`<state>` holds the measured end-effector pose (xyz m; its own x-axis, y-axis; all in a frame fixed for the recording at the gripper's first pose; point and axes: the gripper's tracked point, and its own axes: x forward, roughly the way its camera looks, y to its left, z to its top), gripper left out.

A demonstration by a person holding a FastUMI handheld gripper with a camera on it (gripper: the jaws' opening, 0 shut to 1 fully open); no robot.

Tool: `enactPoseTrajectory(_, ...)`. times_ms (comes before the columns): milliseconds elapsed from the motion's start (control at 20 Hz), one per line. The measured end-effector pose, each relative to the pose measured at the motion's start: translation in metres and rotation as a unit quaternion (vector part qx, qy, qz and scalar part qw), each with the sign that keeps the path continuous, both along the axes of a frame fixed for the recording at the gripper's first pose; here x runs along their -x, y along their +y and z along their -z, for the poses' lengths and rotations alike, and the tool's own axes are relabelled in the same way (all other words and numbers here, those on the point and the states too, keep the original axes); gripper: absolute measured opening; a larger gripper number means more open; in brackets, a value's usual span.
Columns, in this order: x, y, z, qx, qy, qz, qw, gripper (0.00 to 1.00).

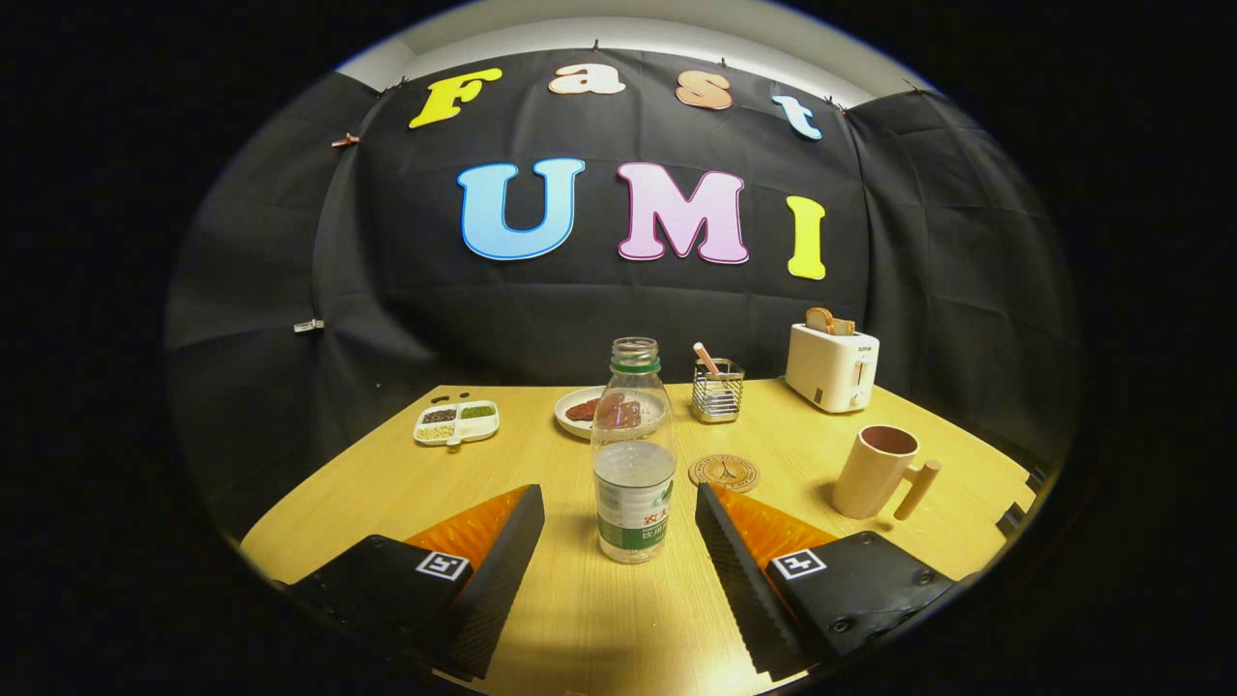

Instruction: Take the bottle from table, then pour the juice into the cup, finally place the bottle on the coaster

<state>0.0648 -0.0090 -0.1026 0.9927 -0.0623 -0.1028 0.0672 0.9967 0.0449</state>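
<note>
My hand-held gripper (618,527) is spread wide, pinching nothing. The bottle (633,454) stands upright on the surface (580,619), dead ahead and centred in the gap at my fingertips, touching neither. I judge a straight push forward brackets it.

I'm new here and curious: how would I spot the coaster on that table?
On the yellow wooden table, look beyond the open gripper, behind the clear plastic bottle. The round cork coaster lies flat, the only thin disc there.
</note>
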Motion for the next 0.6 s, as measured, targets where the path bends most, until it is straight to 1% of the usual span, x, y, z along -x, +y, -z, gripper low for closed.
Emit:
enactPoseTrajectory(300, -0.036, -0.007, 0.014, -0.008, -0.001, 0.010, 1.000, 0.97)
enactPoseTrajectory(600, -0.061, -0.011, 0.022, -0.004, 0.005, 0.015, 1.000, 0.97)
